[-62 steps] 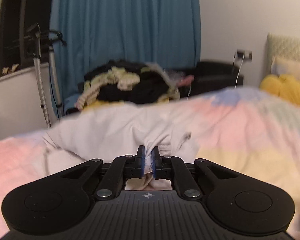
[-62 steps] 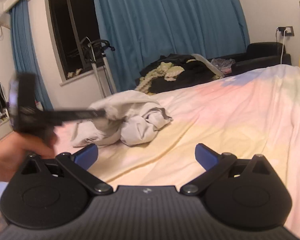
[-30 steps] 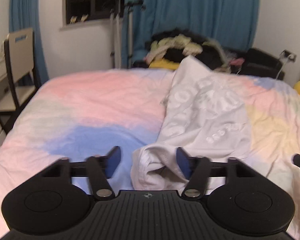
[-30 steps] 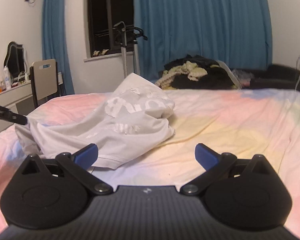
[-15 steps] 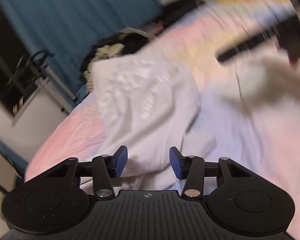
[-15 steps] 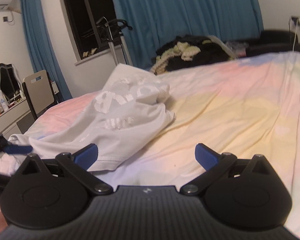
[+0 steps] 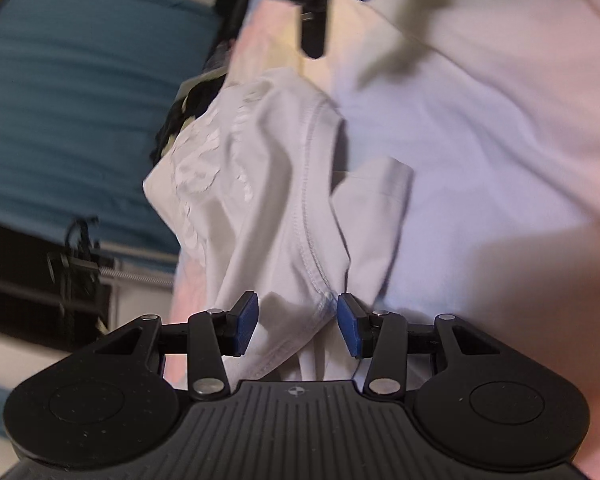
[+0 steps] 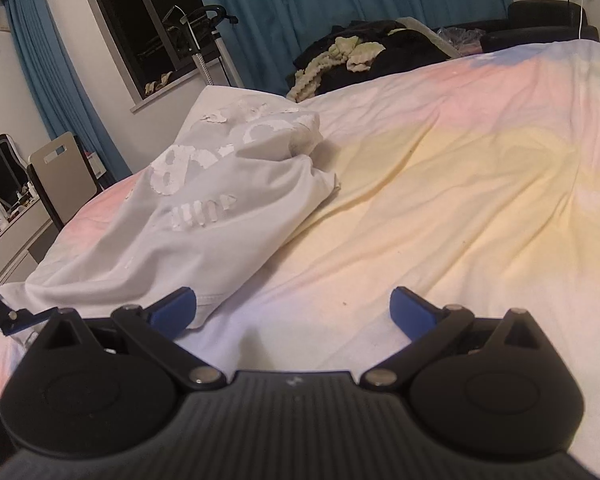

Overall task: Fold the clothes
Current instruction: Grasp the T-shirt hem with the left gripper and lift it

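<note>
A white T-shirt (image 8: 204, 216) with cracked white lettering lies bunched on the pastel bedsheet (image 8: 460, 184), stretching from the near left toward the far side. In the rolled left wrist view its stitched hem (image 7: 308, 208) runs straight down between the blue pads, and my left gripper (image 7: 298, 328) stands open around that hem without pinching it. My right gripper (image 8: 294, 310) is wide open just above the sheet, its left pad beside the shirt's near corner, nothing between the fingers. The other gripper shows as a dark blur (image 7: 312, 8) at the top of the left wrist view.
A pile of dark and cream clothes (image 8: 360, 56) sits beyond the bed's far edge, before blue curtains (image 8: 340, 4). A window (image 8: 148, 24), a stand (image 8: 204, 40), a chair (image 8: 64, 172) and a dresser (image 8: 12, 236) stand at the left. A black sofa (image 8: 540, 20) is far right.
The left gripper let go of the shirt about two seconds ago, then rolled sideways and closed in on the hem, its fingers narrowing. The right gripper dropped lower toward the shirt's near corner.
</note>
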Action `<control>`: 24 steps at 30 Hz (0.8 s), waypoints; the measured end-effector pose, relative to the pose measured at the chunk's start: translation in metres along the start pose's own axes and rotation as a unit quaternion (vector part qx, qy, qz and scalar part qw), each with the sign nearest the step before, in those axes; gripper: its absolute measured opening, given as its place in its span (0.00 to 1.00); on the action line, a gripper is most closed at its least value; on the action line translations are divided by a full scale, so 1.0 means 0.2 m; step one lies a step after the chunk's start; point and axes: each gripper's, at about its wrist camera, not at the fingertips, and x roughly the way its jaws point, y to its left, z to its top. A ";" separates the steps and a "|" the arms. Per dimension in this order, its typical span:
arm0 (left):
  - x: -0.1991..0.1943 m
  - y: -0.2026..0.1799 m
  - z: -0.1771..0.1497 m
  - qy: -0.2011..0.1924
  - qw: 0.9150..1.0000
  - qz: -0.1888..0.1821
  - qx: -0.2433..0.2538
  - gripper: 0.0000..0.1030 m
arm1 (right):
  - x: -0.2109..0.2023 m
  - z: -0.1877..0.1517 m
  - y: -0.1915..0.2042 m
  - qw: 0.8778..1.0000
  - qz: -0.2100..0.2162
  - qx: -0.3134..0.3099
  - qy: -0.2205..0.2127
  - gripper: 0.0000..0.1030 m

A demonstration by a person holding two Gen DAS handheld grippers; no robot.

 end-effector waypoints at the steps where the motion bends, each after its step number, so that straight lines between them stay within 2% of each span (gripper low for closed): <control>1: -0.01 0.00 0.00 0.000 1.000 -0.002 0.007 0.48 | 0.00 0.00 0.00 1.000 -0.001 0.001 -0.001 1.00; 3: 0.00 -0.02 -0.01 0.000 1.000 0.000 0.023 0.48 | 0.00 0.00 0.00 1.000 -0.002 0.003 -0.004 1.00; 8: 0.09 -0.05 -0.01 -0.004 0.999 0.038 0.035 0.48 | -0.01 0.03 -0.01 1.000 -0.004 -0.002 -0.006 1.00; 11: 0.11 -0.06 0.02 -0.028 0.996 0.066 0.044 0.48 | -0.02 0.03 -0.01 1.000 -0.002 -0.011 -0.015 1.00; 16: 0.09 -0.07 0.13 -0.091 0.990 0.102 0.039 0.45 | -0.06 0.05 0.02 0.998 -0.001 -0.035 -0.046 1.00; 17: 0.07 -0.06 0.15 -0.104 0.989 0.100 0.032 0.32 | -0.06 0.06 0.02 0.998 -0.001 -0.040 -0.052 1.00; 18: 0.05 -0.04 0.18 -0.116 0.988 0.099 0.021 0.12 | -0.07 0.05 0.03 0.997 0.001 -0.049 -0.055 1.00; 21: -0.04 0.06 0.22 -0.144 0.983 0.103 -0.037 0.01 | -0.10 0.05 0.07 0.995 0.006 -0.077 -0.065 1.00; 24: -0.16 0.27 0.22 -0.163 0.971 0.093 -0.146 0.01 | -0.14 0.04 0.10 0.992 0.012 -0.104 -0.074 1.00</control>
